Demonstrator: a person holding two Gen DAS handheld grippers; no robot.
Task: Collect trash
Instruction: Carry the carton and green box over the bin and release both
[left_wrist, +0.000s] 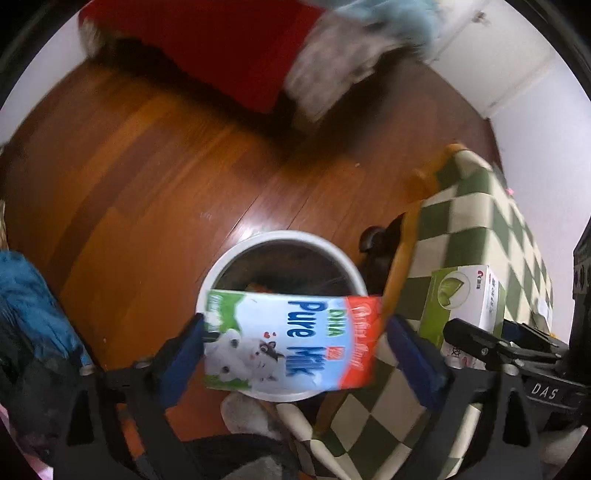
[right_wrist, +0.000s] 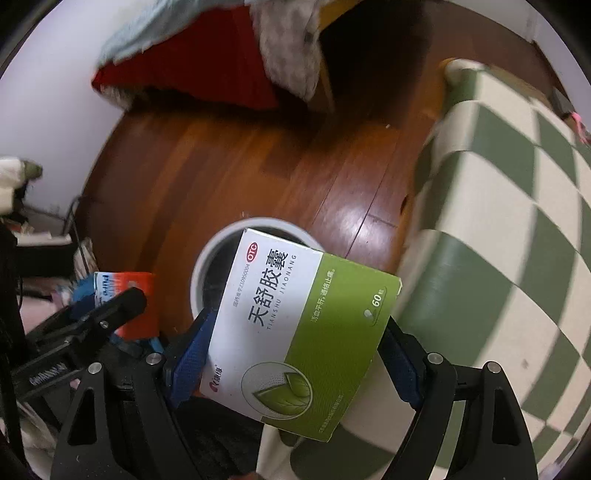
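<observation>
My left gripper (left_wrist: 295, 343) is shut on a blue, green and red "Pure Milk" carton (left_wrist: 291, 339) and holds it over the white round trash bin (left_wrist: 229, 262) on the wooden floor. My right gripper (right_wrist: 295, 350) is shut on a white and green medicine box (right_wrist: 299, 328), held above and just right of the same bin (right_wrist: 201, 266). The medicine box also shows in the left wrist view (left_wrist: 461, 299), and the milk carton in the right wrist view (right_wrist: 125, 291), with the left gripper's black frame in front of it.
A green and cream checkered cushioned seat (left_wrist: 480, 229) stands right of the bin, and it also shows in the right wrist view (right_wrist: 498, 221). A red bed cover with pale blankets (left_wrist: 229, 44) lies beyond the floor. Blue fabric (left_wrist: 26, 295) is at the left.
</observation>
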